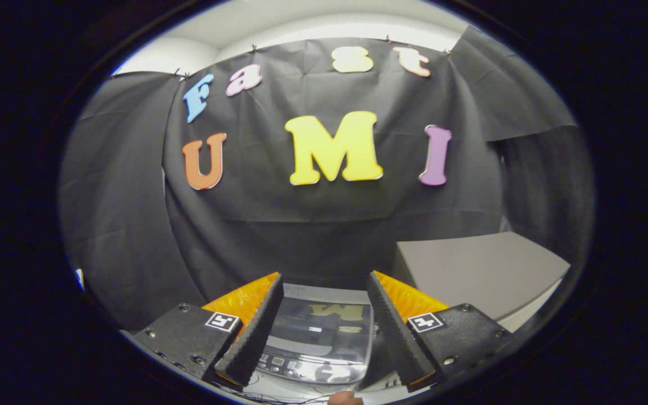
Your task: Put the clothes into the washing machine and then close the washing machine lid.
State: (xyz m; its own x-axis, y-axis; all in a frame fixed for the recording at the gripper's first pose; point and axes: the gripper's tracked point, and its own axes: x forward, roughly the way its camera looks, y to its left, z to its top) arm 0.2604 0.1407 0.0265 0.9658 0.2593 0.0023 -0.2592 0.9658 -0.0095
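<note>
The gripper [324, 323] is held up high and its two fingers [251, 337] are wide apart with nothing held between them. Look down through the gap and you see the washing machine [324, 360], low down at about 6 o'clock from the middle of the gap. Its lid [324, 329] is a shiny see-through cover, and it looks like it is lying flat and shut, though I can't be fully sure from this angle. Just under the lid there is a strip of buttons [284, 365] at the front of the machine. I can't spot any clothes, so I can't tell if they are inside the machine or somewhere else. At about 2 o'clock from the fingers, just beside the washing machine, there is a plain grey box [470, 270] with a flat top. Behind everything hangs the black cloth wall [133, 225]. At 6 o'clock, very low down, a small bit of a hand [345, 398] peeks in. My guess is one of two things: the job is all done with the lid shut, or it has not begun. If it has not begun, the lid must be opened, the clothes put in, and the lid shut.
</note>
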